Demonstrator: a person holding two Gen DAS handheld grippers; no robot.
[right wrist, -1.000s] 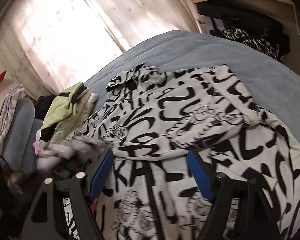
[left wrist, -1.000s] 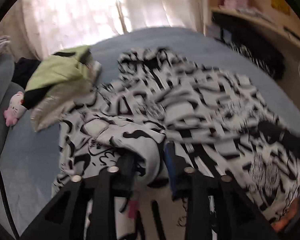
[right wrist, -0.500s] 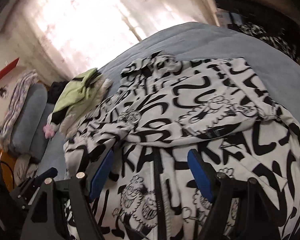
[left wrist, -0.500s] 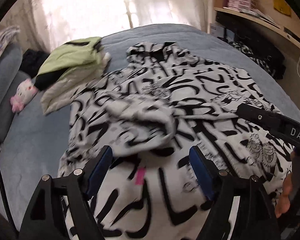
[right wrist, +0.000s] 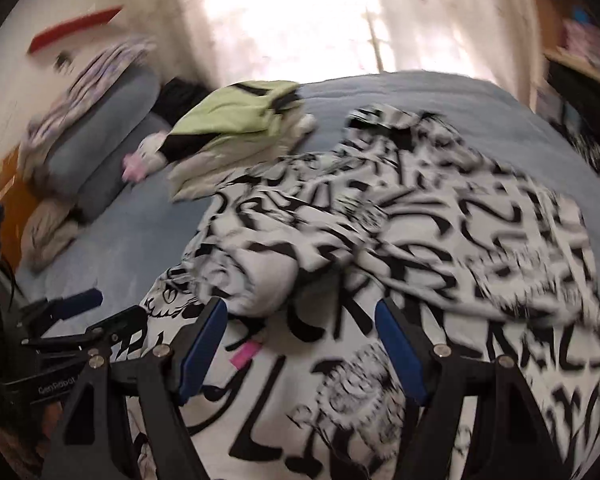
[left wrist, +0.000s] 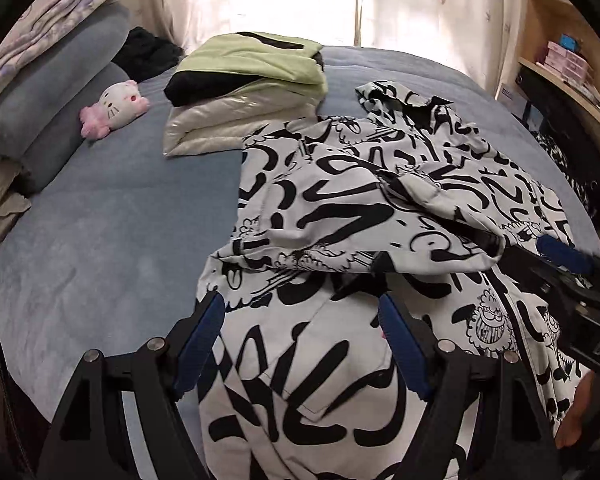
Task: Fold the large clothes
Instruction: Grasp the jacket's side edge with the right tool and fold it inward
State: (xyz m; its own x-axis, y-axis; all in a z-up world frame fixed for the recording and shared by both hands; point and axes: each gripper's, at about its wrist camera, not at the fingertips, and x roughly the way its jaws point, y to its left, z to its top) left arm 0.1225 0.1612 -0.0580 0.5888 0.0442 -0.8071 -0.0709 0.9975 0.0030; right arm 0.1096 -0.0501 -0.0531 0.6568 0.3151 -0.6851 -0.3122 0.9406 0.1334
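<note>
A large white jacket with black graffiti print lies spread on the blue bed, both sleeves folded across its front. It also fills the right wrist view, which is blurred. My left gripper is open and empty just above the jacket's lower part. My right gripper is open and empty over the jacket near a pink tag. The right gripper shows at the right edge of the left wrist view, and the left gripper shows at the left edge of the right wrist view.
A folded stack of green, black and cream clothes lies at the bed's far side. A pink and white plush toy rests by grey pillows. Curtains hang behind, and a wooden shelf stands at right.
My left gripper has let go of the sleeve, opened and pulled back left. The sleeve now lies across the jacket's front. My right gripper stayed open and swung left.
</note>
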